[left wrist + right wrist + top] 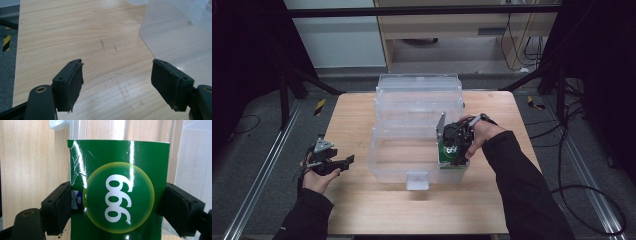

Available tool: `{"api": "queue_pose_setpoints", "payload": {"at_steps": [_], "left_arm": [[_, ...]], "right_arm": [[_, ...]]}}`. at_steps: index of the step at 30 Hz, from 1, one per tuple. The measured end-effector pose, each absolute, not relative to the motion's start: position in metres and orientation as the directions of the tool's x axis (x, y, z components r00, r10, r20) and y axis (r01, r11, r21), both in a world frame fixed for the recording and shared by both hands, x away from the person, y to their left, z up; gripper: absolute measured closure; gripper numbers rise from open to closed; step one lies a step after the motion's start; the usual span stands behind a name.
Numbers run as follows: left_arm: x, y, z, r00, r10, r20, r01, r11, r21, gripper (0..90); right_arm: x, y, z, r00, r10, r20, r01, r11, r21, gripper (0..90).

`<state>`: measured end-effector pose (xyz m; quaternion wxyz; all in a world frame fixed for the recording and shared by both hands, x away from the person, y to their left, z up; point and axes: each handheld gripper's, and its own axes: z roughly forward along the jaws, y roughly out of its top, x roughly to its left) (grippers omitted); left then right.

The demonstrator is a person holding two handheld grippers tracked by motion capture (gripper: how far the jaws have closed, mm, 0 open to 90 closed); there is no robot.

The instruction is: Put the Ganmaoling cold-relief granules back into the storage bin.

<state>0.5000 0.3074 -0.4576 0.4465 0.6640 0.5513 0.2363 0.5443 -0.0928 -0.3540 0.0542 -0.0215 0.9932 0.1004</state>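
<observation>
Standing on the wooden table (362, 200), the clear plastic storage bin (417, 107) has its front compartment open at the top. Inside that compartment's right end, the right gripper (117, 202) clamps a green "999" box (120, 190) by both sides. Well left of the bin, the left gripper (117, 82) rests over bare wood with jaws spread wide and empty.

The high view is dim and soft, with black surroundings at 9 and 3 o'clock; only the table (362, 200) is moderately lit from above. Both gripper views are brighter and sharper. White glare streaks cross the green box (120, 192) toward 12 o'clock.
</observation>
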Motion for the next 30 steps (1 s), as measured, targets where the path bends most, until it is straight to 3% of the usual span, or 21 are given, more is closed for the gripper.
{"api": "queue_pose_setpoints", "payload": {"at_steps": [9, 30], "left_arm": [[0.5, 0.306, -0.459, 0.281, 0.943, -0.176, 0.528, 0.001, 0.849, 24.7], [0.5, 0.305, -0.459, 0.288, 0.943, -0.169, 0.526, -0.008, 0.851, 24.7]], "right_arm": [[0.545, -0.097, -0.363, -0.994, 0.0, -0.106, -0.025, 0.971, 0.236, 17.7], [0.55, -0.089, -0.378, -0.997, -0.014, -0.082, -0.028, 0.984, 0.176, 17.3]]}}
